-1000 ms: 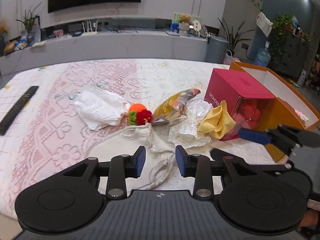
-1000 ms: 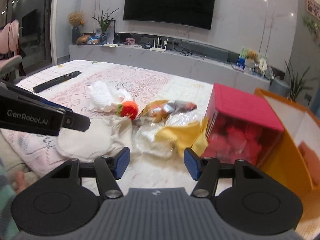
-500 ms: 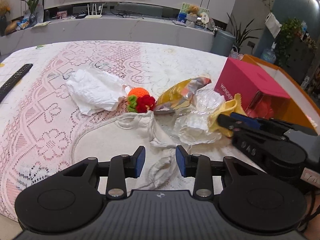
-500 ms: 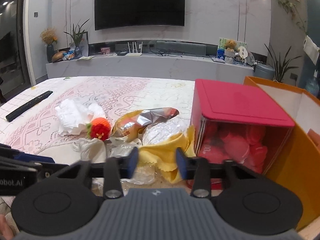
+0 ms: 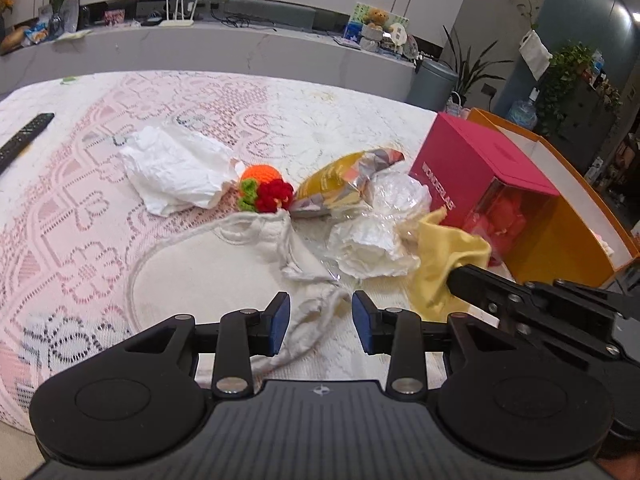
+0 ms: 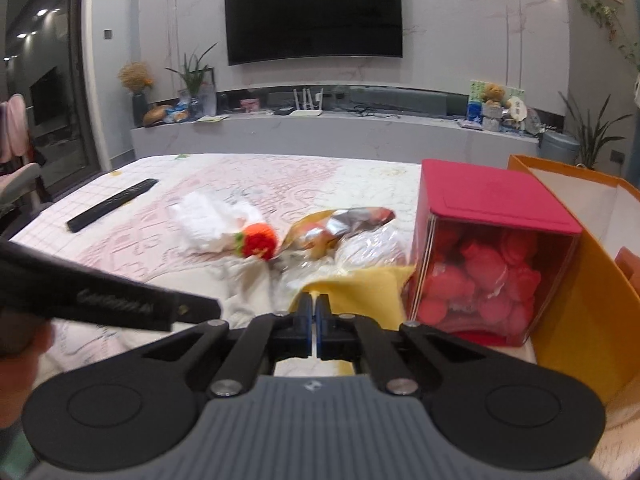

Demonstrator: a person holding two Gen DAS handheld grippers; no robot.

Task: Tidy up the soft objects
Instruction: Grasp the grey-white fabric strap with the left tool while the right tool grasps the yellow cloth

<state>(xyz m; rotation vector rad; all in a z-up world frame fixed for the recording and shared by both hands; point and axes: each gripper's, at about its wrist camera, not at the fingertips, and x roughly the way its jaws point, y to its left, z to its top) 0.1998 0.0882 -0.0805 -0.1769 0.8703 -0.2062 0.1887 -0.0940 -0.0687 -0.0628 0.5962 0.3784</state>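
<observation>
Behind the right hand-held gripper [image 6: 314, 307], yellow cloth [image 6: 360, 288] partly hides.

Left wrist view looked down over the lace tablecloth [image 5: 100, 216], right wrist view sat lower, nearer, both shared the pink box [image 5: 476, 168] [image 6: 488, 204]

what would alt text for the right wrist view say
The right gripper is shut on a yellow cloth on a lace-covered table, beside a red box. Behind lie a crochet ball, white bag and remote.
</observation>
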